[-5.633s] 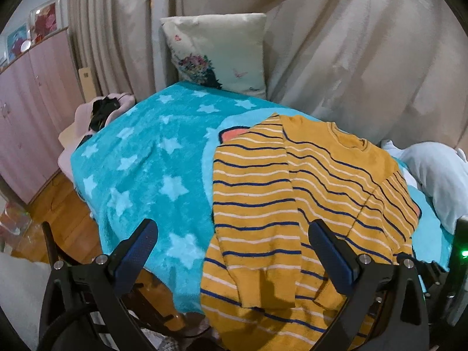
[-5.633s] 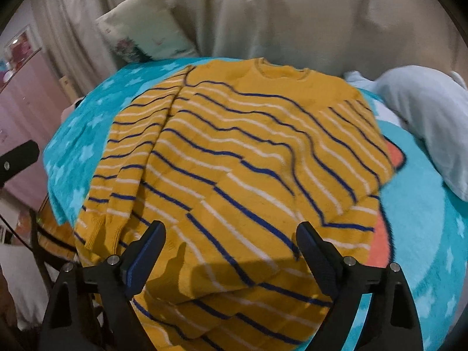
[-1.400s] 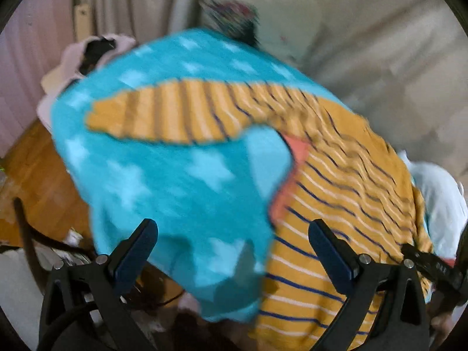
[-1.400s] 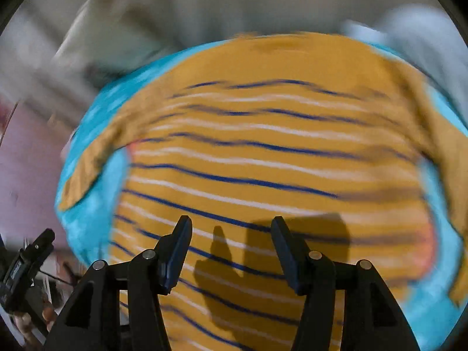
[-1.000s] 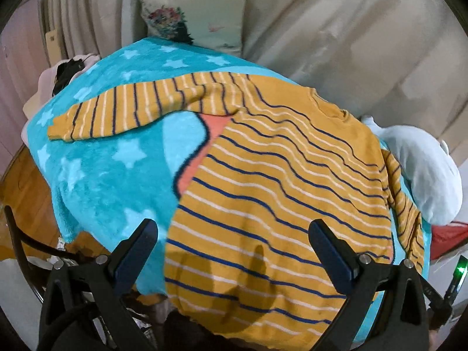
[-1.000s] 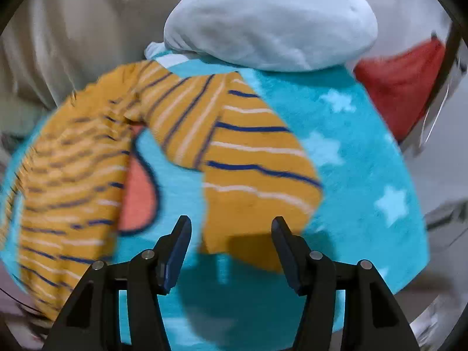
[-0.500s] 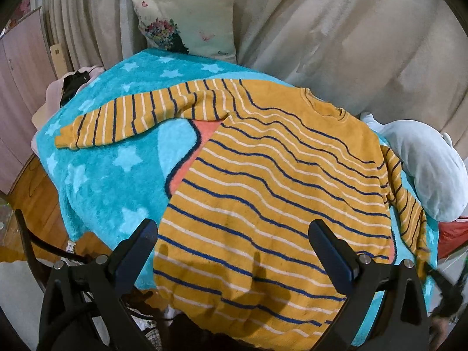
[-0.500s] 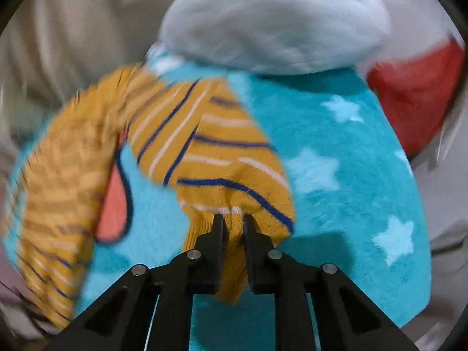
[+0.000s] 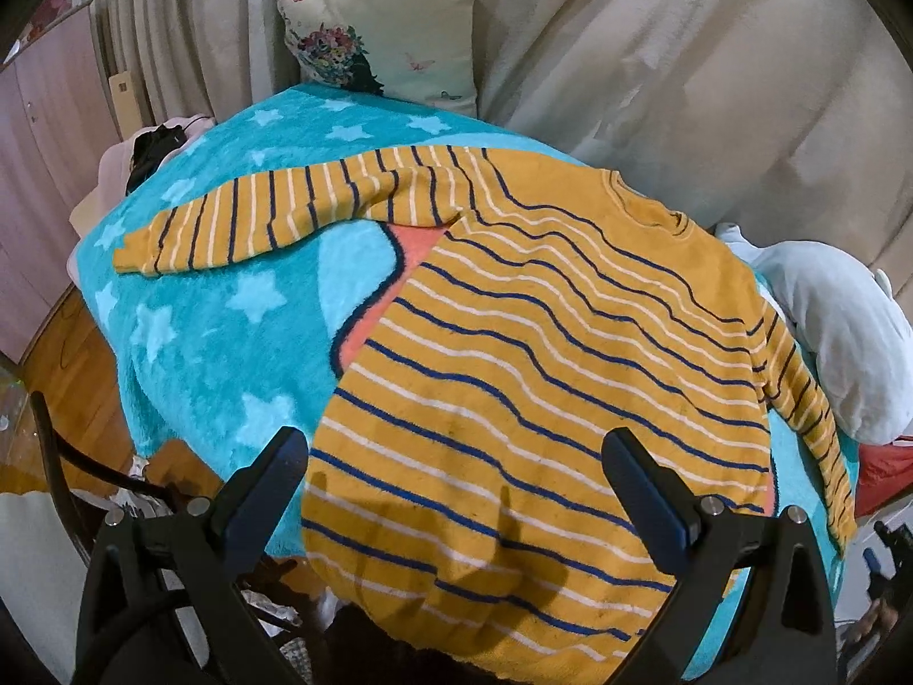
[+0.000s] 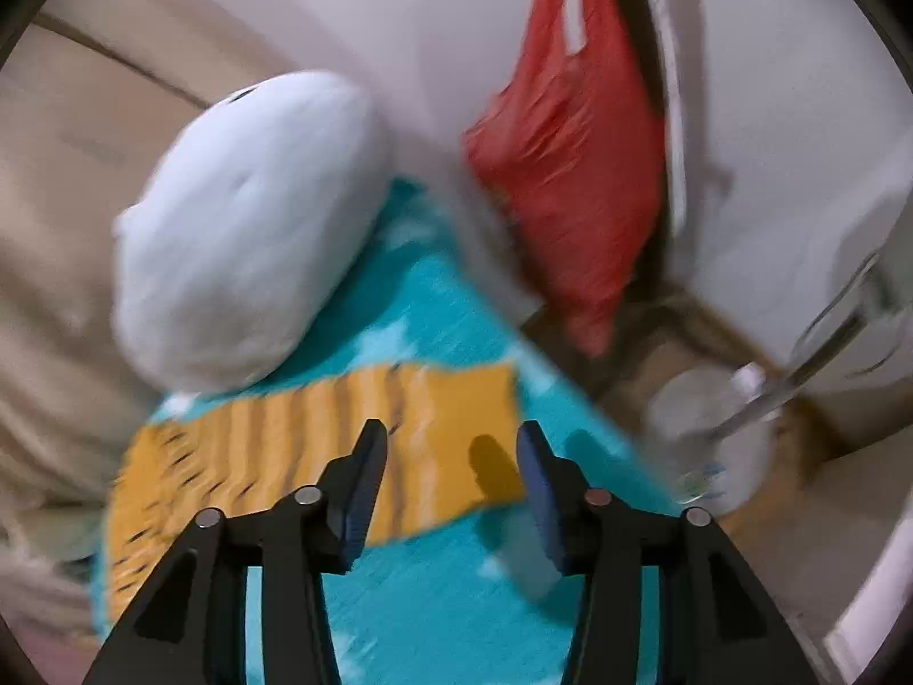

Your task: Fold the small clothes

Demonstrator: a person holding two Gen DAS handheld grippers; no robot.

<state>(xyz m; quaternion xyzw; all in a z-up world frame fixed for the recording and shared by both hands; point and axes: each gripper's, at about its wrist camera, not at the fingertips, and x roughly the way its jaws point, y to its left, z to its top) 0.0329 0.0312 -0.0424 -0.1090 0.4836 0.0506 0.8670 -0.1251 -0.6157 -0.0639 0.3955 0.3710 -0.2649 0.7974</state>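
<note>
Sweater [image 9: 542, 342] lies spread flat on the blanket [image 9: 217, 308], filling the frame's centre. Left tongs [image 9: 456, 491] gape wide at its hem; right tongs [image 10: 451, 456], partly open and empty, hover over its sleeve [image 10: 319, 439].

A sweater [image 9: 536, 342] lies spread flat on a blanket [image 9: 217, 308] covering the bed, its hem hanging over the near edge. One sleeve [image 9: 251, 217] stretches toward the left edge; the other sleeve [image 10: 342, 434] runs along the right edge, just beside a plush toy [image 10: 245, 217] at the far right corner. A pillow [image 9: 382, 23] stands at the far edge against a curtain [image 9: 685, 74]. A bag [image 10: 565, 171] hangs beyond the right edge.
</note>
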